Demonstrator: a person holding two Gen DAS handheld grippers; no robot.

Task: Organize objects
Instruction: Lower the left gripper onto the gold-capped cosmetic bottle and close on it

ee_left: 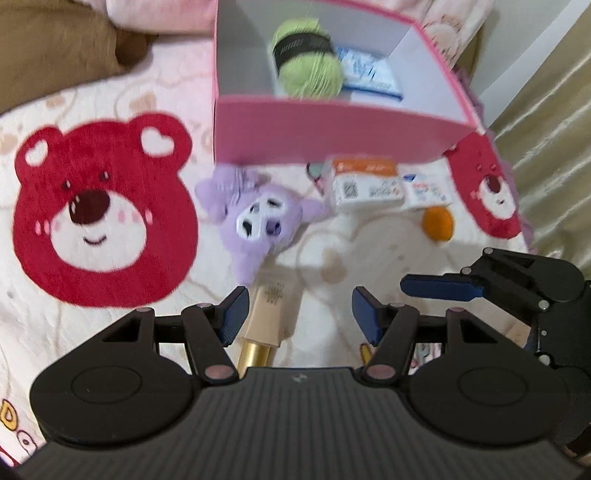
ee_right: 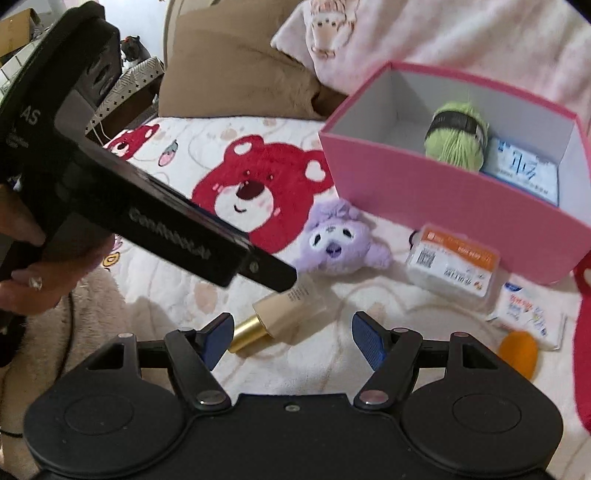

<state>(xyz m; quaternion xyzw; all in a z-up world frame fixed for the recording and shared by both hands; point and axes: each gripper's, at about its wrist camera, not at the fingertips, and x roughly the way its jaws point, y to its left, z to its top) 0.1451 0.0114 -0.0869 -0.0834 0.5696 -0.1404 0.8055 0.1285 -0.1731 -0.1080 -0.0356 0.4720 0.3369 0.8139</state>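
Observation:
A pink box (ee_left: pixel 332 129) (ee_right: pixel 443 206) stands on the bed and holds a green yarn ball (ee_left: pixel 306 59) (ee_right: pixel 456 134) and a blue-white packet (ee_left: pixel 369 72) (ee_right: pixel 521 170). In front of it lie a purple plush (ee_left: pixel 258 218) (ee_right: pixel 338 243), an orange-white box (ee_left: pixel 364 182) (ee_right: pixel 452 262), a small white packet (ee_left: pixel 428 192) (ee_right: pixel 528 312), an orange sponge (ee_left: pixel 437 223) (ee_right: pixel 519 352) and a beige tube with a gold cap (ee_left: pixel 267 321) (ee_right: pixel 284 314). My left gripper (ee_left: pixel 297 314) is open, its jaws either side of the tube. My right gripper (ee_right: pixel 291 338) is open just right of the tube.
The bedspread carries red bear prints (ee_left: pixel 103 210) (ee_right: pixel 258 188). A brown pillow (ee_right: pixel 236 74) and pink blanket (ee_right: pixel 443 33) lie behind the box. A curtain (ee_left: pixel 554 147) hangs at the right. The right gripper's finger (ee_left: pixel 439 286) shows in the left view.

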